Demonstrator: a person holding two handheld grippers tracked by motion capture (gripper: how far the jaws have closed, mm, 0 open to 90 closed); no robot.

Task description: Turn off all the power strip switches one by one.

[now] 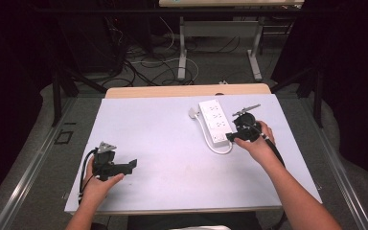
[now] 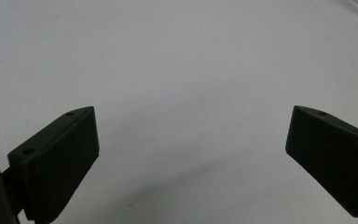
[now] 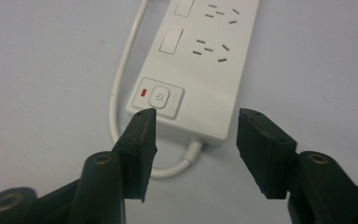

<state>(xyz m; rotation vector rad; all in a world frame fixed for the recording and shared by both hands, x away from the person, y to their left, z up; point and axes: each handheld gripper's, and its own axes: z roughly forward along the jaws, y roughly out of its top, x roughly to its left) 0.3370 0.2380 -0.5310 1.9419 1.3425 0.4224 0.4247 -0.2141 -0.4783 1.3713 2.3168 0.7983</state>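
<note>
A white power strip point(image 1: 215, 120) lies on the pale table point(image 1: 163, 143) at the back right, its cord point(image 1: 216, 147) looping round to a white plug point(image 1: 194, 113) beside it. In the right gripper view the power strip point(image 3: 205, 60) shows a round power button point(image 3: 159, 97) and a red light. My right gripper point(image 3: 193, 140) is open just above the strip's near end, one jaw tip over the button's corner. In the high view the right gripper point(image 1: 235, 135) sits at that end. My left gripper point(image 1: 132, 165) rests open on the bare table at the front left, nothing between its jaws point(image 2: 189, 154).
A wooden edge point(image 1: 187, 90) runs along the table's far side. Beyond it are desk legs point(image 1: 182, 57) and loose cables on the floor. The person's forearms come in from the bottom.
</note>
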